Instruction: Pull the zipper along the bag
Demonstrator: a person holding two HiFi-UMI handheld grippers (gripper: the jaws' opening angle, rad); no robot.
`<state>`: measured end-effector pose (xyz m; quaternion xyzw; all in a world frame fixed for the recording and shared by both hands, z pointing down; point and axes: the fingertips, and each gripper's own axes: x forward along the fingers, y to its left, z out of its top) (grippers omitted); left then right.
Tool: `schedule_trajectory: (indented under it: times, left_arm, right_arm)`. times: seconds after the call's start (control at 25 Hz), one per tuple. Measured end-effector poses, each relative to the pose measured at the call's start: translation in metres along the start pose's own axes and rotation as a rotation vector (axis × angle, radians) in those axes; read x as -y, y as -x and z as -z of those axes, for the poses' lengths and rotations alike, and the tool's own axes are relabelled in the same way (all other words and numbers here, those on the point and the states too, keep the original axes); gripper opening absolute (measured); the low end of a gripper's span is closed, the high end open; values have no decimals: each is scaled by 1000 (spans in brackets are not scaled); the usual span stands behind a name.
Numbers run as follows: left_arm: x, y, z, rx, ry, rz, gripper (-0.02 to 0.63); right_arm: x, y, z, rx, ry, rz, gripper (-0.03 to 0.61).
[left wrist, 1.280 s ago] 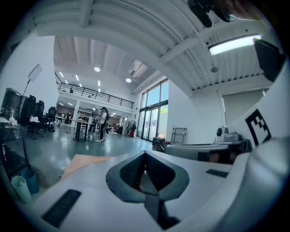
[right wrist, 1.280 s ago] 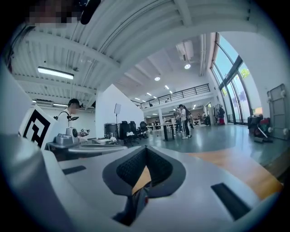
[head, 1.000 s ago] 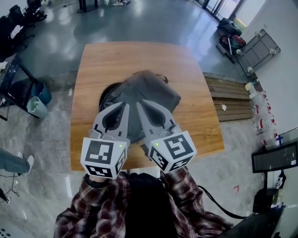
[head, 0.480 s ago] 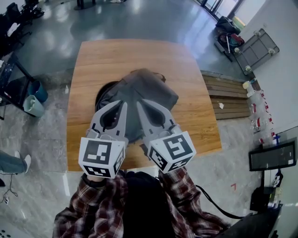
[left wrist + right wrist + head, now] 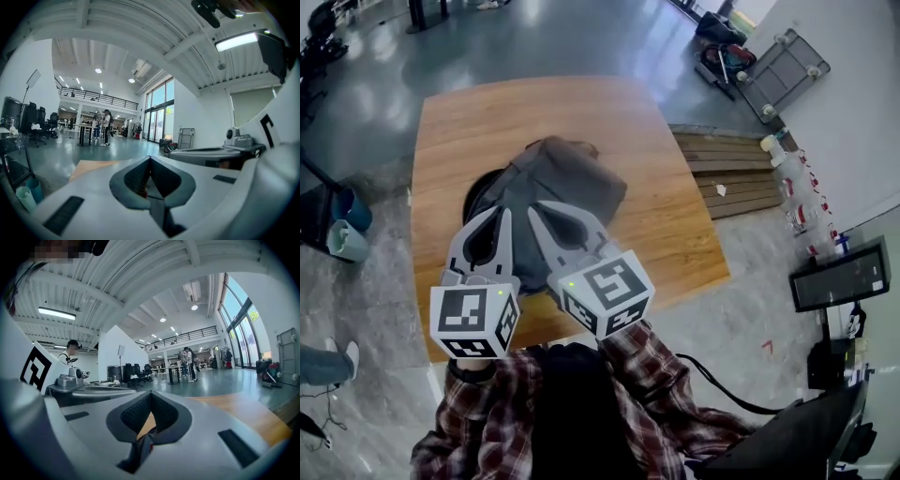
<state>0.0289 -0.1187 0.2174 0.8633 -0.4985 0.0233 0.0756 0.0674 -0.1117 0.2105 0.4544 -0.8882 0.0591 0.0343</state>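
Note:
A grey bag (image 5: 558,178) with a black part at its left lies in the middle of the wooden table (image 5: 647,169). No zipper can be made out on it. Both grippers hang in the air over the bag's near end, side by side and apart from it. In the head view the left gripper (image 5: 503,213) has its jaws closed tip to tip, with nothing between them. The right gripper (image 5: 534,208) is shut and empty too. The left gripper view shows that gripper (image 5: 150,158) pointing level into the hall. Beyond the right gripper (image 5: 151,394) lies the tabletop (image 5: 243,411).
A slatted wooden bench (image 5: 736,173) runs along the table's right side, with bottles (image 5: 787,183) past it. A wheeled cart (image 5: 778,61) stands at the back right and a bin (image 5: 345,239) on the floor at the left. A monitor (image 5: 844,286) sits at the right edge.
The head camera has swung, so table, bag and grippers sit further left in the picture. Both grippers stay shut above the bag's near end, in the same relation to it.

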Motion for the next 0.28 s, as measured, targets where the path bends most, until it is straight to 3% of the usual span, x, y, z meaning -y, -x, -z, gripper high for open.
schedule_trajectory:
  times: [0.28]
  left_arm:
    - [-26,8,-19,9,-18,-65,8]
  right_arm:
    - [-14,-23,-20,30,1,-62,8]
